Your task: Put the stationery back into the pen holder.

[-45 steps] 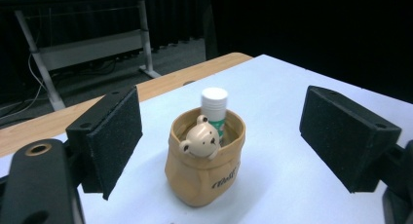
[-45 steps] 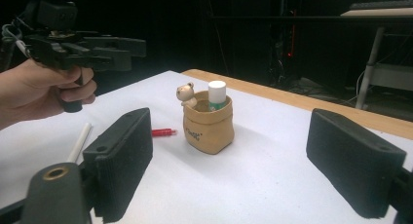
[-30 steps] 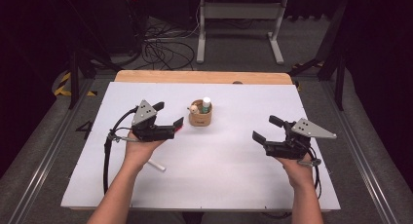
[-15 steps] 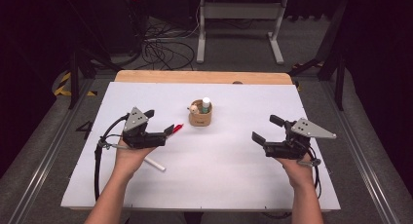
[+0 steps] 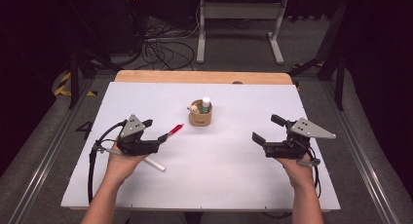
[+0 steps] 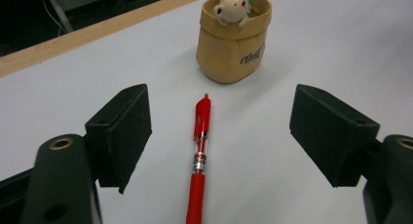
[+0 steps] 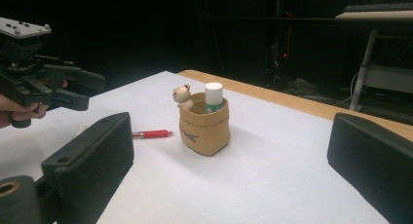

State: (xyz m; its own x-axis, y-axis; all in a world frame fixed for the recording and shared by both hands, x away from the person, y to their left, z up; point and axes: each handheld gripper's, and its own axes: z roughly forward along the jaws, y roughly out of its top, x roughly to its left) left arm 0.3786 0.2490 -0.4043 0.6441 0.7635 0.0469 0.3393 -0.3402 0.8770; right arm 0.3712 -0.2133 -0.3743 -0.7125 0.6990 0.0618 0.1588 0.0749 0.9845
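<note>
Scene: a person is sitting at a white table (image 5: 234, 180), holding a two-jaw gripper in each hand; the forearms are coming in from the 6 o'clock edge of the high view.

Left gripper (image 5: 155, 130): released, its jaws standing wide apart and holding nothing. It is hovering at about 8 o'clock from the table's centre, pointing toward 2 o'clock.

Red pen (image 6: 200, 151): lying flat on the table, just past the left gripper's jaw tips in the high view. In the left gripper view it is lying between the two open jaws, touching neither, its tip pointing toward 12 o'clock at the pouch.

Tan pouch (image 5: 200, 118): standing upright near the table's centre, at 2 o'clock from the pen and a little apart from it. A small bear figure (image 6: 232, 6) is peeking over its rim, and a white-capped bottle (image 7: 213, 97) is standing inside it.

White stick (image 5: 153, 164): a thin white thing is lying on the table at 5 o'clock from the left hand (image 5: 122, 161), partly tucked under it; what it is cannot be told.

Right gripper (image 5: 266, 130): also released, jaws spread wide and empty. It is hovering at about 4 o'clock from the pouch, well apart from it, pointing toward 10 o'clock.
</note>
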